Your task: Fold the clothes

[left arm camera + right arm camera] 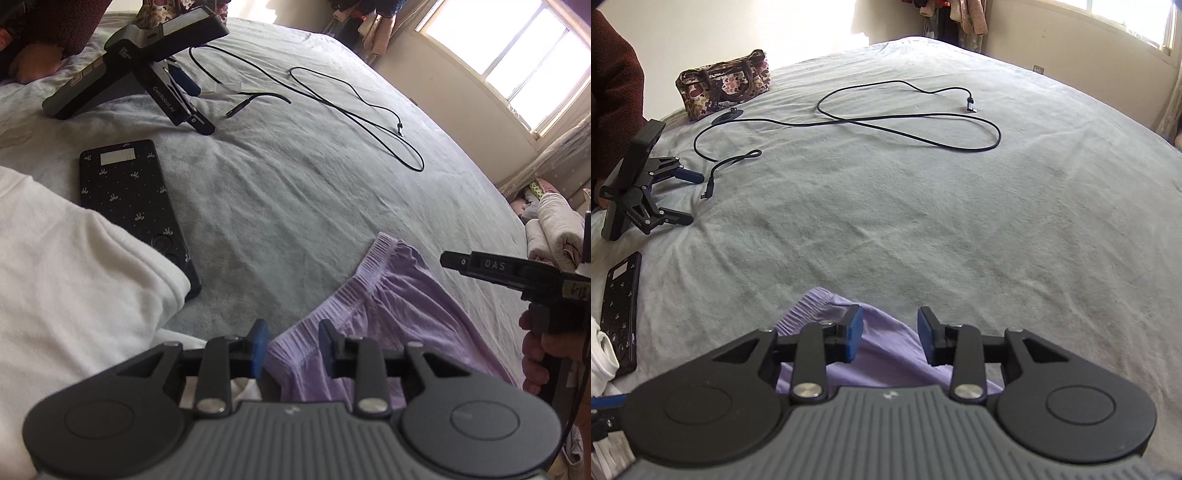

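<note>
I am hovering both released tools, left tool (291, 341) and right tool (890, 332), over the shorts (388, 317) at lower frame, readying a fold.

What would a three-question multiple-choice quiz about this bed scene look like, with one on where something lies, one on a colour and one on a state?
1. Where does the phone lie?
A. beside the white garment
B. on the purple shorts
C. inside the bag

2. What colour are the shorts under the grippers?
A. red
B. purple
C. green

3. How do the right gripper's jaws stand?
A. clamped on a cable
B. clamped on the phone
C. apart, gripping nothing

Answers:
1 A: the phone lies against the white garment.
2 B: the shorts are light purple.
3 C: the right gripper shows a gap between its blue pads, which press on nothing.
</note>
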Action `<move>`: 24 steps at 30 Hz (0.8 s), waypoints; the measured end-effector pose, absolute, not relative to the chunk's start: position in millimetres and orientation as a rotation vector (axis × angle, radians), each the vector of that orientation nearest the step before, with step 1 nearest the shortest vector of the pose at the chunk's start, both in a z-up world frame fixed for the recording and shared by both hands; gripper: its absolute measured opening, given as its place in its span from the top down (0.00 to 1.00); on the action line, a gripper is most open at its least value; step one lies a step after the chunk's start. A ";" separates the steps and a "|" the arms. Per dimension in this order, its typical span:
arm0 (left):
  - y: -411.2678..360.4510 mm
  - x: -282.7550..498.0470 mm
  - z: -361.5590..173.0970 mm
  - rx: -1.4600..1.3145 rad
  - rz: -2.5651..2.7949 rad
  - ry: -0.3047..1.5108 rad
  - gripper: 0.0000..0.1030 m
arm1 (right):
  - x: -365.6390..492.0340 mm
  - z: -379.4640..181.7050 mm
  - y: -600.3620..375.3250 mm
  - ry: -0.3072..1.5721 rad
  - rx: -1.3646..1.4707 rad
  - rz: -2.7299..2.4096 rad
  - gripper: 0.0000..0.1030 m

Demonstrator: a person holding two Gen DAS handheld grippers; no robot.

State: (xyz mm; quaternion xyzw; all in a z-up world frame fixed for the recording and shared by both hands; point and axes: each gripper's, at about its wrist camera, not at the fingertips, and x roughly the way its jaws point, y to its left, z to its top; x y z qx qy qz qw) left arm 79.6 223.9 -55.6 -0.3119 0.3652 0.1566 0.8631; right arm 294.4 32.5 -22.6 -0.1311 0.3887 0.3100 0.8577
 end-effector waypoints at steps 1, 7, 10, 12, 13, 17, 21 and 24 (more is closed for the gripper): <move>221.9 81.2 -53.7 -0.644 0.320 0.756 0.70 | 293.0 -20.6 18.3 0.822 -0.270 0.629 0.63; 203.8 92.7 -54.9 -0.647 0.188 0.779 0.70 | 271.0 -11.6 -73.2 0.849 -0.194 0.478 0.63; 190.7 98.9 -57.4 -0.636 0.118 0.808 0.70 | 244.4 -10.4 -118.4 0.854 -0.132 0.412 0.63; 181.7 101.1 -58.4 -0.619 0.084 0.826 0.70 | 220.1 -11.9 -146.9 0.855 -0.084 0.372 0.63; 177.0 102.0 -58.7 -0.608 0.066 0.833 0.69 | 208.7 -13.3 -158.5 0.852 -0.066 0.359 0.63; 160.4 103.8 -60.7 -0.557 0.018 0.853 0.67 | 158.2 -22.1 -200.5 0.847 -0.033 0.289 0.63; 146.0 106.0 -67.1 -0.523 -0.005 0.884 0.67 | 113.4 -30.1 -228.9 0.834 -0.014 0.236 0.63; 136.0 106.0 -69.9 -0.513 -0.023 0.899 0.67 | 87.9 -36.3 -244.0 0.821 0.032 0.214 0.63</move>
